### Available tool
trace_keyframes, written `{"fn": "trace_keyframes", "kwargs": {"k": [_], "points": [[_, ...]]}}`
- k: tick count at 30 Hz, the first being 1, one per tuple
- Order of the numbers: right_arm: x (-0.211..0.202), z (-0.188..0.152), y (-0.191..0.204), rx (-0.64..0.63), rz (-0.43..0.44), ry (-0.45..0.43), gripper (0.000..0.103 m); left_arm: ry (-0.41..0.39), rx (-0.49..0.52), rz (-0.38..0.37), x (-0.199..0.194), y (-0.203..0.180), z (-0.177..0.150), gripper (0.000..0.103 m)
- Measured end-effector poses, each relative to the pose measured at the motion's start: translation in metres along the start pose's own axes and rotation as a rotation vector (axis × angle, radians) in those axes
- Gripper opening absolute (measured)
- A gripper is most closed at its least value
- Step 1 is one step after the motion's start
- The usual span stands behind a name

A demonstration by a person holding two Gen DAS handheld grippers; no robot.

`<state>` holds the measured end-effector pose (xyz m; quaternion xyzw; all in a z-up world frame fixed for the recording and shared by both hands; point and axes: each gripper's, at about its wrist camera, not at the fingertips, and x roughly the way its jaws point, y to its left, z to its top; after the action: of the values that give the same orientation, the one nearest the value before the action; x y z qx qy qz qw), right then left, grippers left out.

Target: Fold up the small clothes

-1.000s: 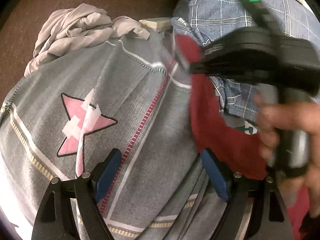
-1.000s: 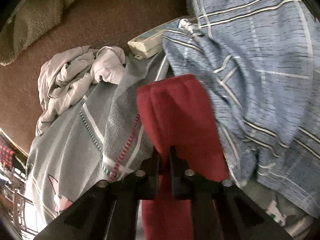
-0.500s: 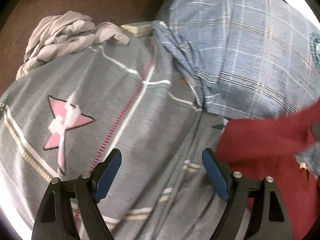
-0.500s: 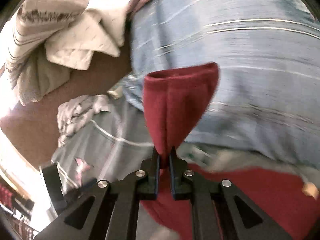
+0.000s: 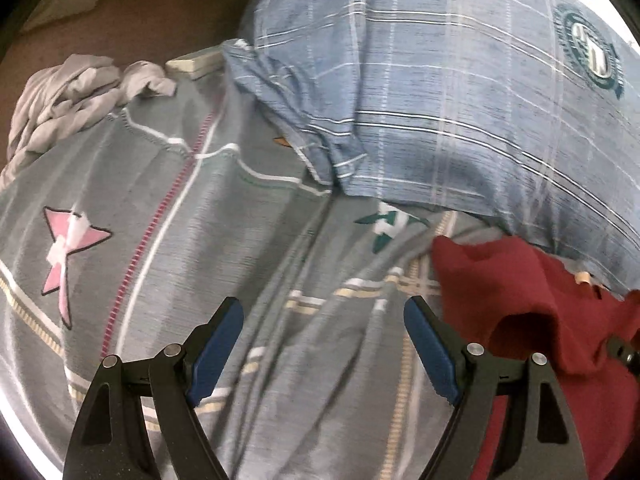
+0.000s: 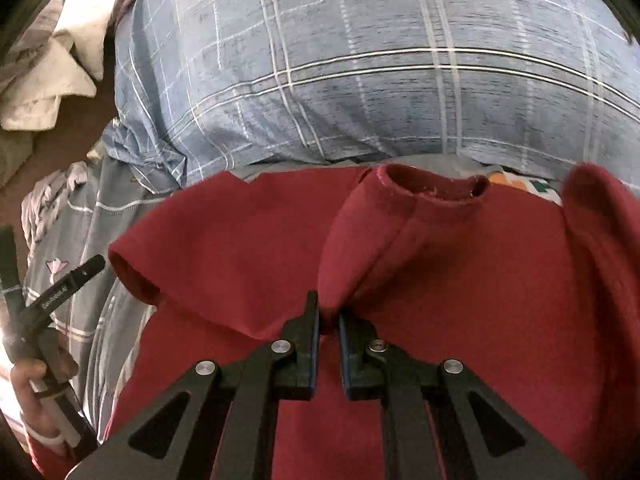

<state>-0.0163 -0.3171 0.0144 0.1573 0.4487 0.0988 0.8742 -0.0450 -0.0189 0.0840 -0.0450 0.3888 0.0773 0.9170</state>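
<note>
A dark red garment [image 6: 256,248] lies spread in front of me on the grey bedspread [image 5: 224,240]. My right gripper [image 6: 328,316] is shut on a fold of its cloth, which rises as a tube with an open cuff [image 6: 432,188] past the fingertips. The same red garment [image 5: 532,288] shows at the lower right of the left wrist view, just right of the right-hand pad [image 5: 430,348]. My left gripper [image 5: 324,320] is open above the grey bedspread with nothing between its blue pads. A hand [image 6: 36,392] holds the left gripper's handle at the left edge of the right wrist view.
A blue plaid pillow [image 5: 460,92] lies behind the red garment. A crumpled light grey garment [image 5: 68,96] sits at the far left, next to a pale flat box [image 5: 196,64]. White crumpled cloths [image 6: 48,76] lie at the upper left on a brown surface [image 5: 140,28].
The right gripper has swung to the right with the red cloth in it, out of the left view. The red garment now lies spread out. The left gripper has shifted a little right.
</note>
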Motion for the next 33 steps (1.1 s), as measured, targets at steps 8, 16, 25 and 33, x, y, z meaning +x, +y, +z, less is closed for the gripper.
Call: {"fn": "trace_keyframes", "kwargs": {"k": [8,16,25,33], "points": [[-0.011,-0.004,-0.035,0.115,-0.138,0.037,0.033,0.058,0.095,-0.079,0.002,-0.018,-0.009,0.083],[-0.023,-0.015,0.049,-0.002,0.234,0.056,0.057,0.122,0.166,-0.006,0.025,-0.032,-0.013,0.082],[0.071,-0.008,0.146,-0.259,0.149,0.048,0.053,0.056,0.003,0.082,0.022,0.012,0.01,0.083],[0.112,-0.009,0.174,-0.235,0.342,0.107,0.052,0.054,-0.022,0.04,0.026,0.011,0.013,0.083]]}}
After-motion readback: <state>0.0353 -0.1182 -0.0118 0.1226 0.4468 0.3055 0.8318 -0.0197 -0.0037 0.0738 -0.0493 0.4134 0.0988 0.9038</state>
